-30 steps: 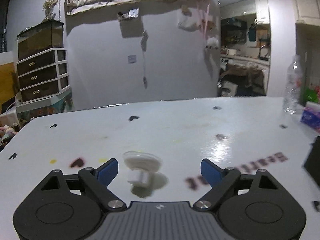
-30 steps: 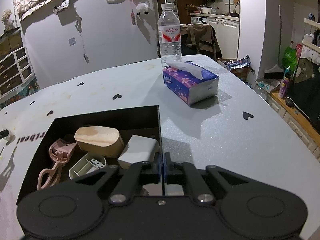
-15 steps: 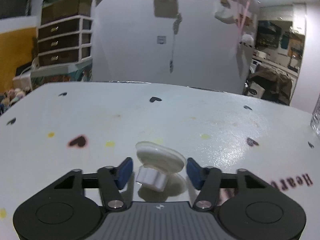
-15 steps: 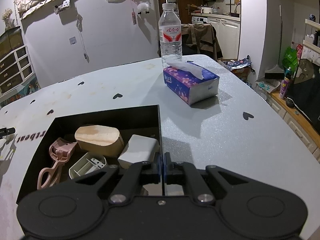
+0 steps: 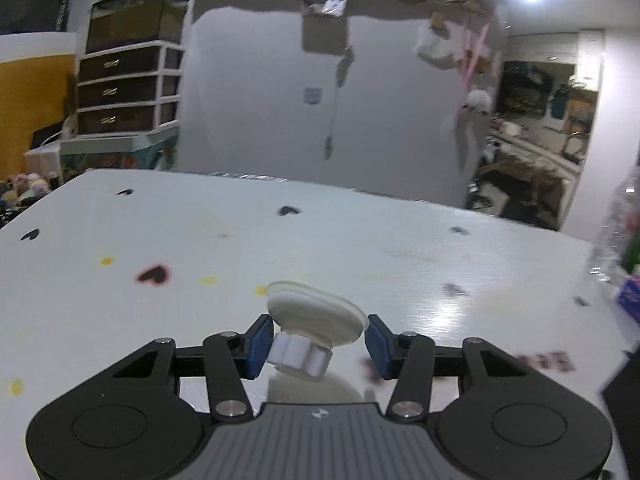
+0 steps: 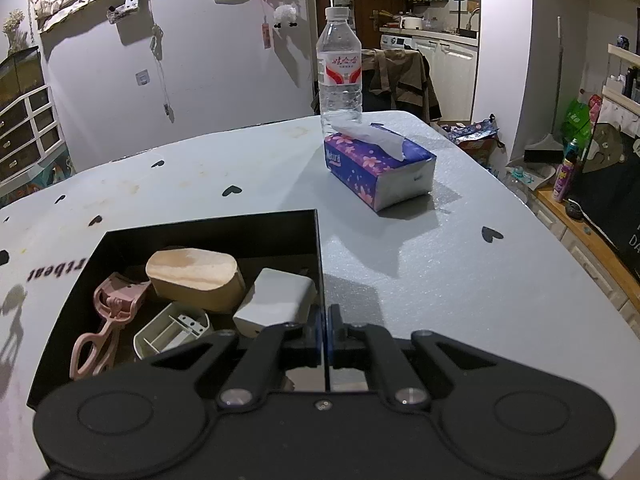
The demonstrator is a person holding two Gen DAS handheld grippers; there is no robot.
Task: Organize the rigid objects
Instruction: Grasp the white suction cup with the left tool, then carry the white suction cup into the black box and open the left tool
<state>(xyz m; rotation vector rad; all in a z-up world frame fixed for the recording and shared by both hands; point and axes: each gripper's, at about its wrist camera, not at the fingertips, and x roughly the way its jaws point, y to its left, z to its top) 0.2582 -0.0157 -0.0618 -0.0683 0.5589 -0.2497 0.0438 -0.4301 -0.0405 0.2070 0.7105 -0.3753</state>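
Observation:
In the left wrist view a white suction cup with a ribbed knob sits tilted between the blue pads of my left gripper, which is closed on it, lifted slightly off the white table. In the right wrist view my right gripper is shut on the right wall of a black box. The box holds a wooden oval case, a white block, a pink eyelash curler and a small white tray.
A purple tissue pack and a water bottle stand at the far right of the table. The black box corner shows at the right edge of the left wrist view. Drawers stand beyond the table's left.
My left gripper closed around the suction cup and tipped it up off the table, and the view swung left. My right gripper stayed shut on the box wall without moving.

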